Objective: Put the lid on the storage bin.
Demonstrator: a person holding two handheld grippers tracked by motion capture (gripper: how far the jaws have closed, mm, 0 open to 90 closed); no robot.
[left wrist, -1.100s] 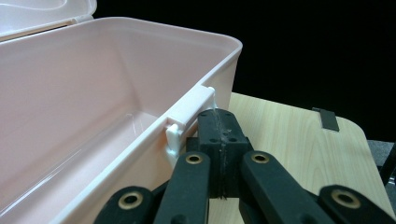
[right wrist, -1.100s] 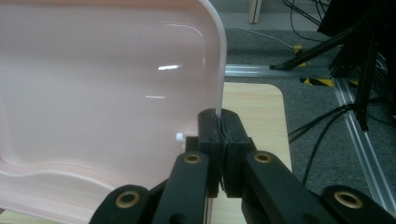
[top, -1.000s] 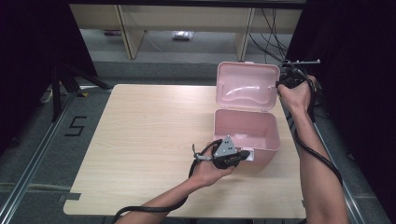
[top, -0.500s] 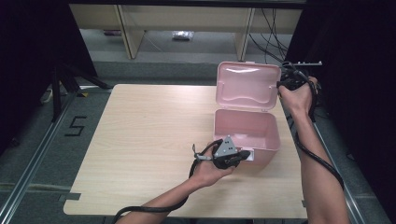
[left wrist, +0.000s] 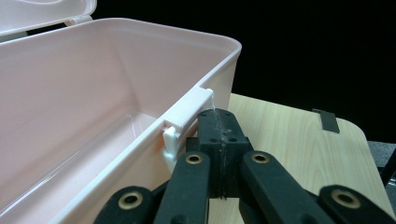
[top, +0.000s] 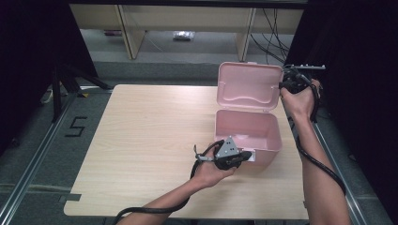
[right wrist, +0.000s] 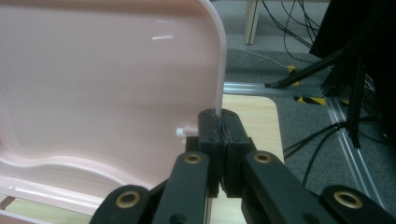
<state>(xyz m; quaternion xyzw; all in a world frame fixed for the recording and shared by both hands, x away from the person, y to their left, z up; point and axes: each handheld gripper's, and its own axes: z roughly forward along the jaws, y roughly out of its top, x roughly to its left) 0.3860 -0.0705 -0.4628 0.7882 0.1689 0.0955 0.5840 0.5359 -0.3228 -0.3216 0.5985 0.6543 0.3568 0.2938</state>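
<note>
1. At the wooden table's (top: 141,140) four o'clock, the open pink plastic box (top: 248,133) is sitting.
2. Left gripper (top: 247,156) is pinching shut its front latch tab (left wrist: 189,114).
3. Right gripper (top: 283,86) is clamping the upright lid's (top: 248,86) three o'clock edge, nearer for swinging it.

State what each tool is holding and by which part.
The left tool is shut on the clear tab by the latch on the front rim of the pink box. The right tool is shut on the side edge of the raised lid.
</note>
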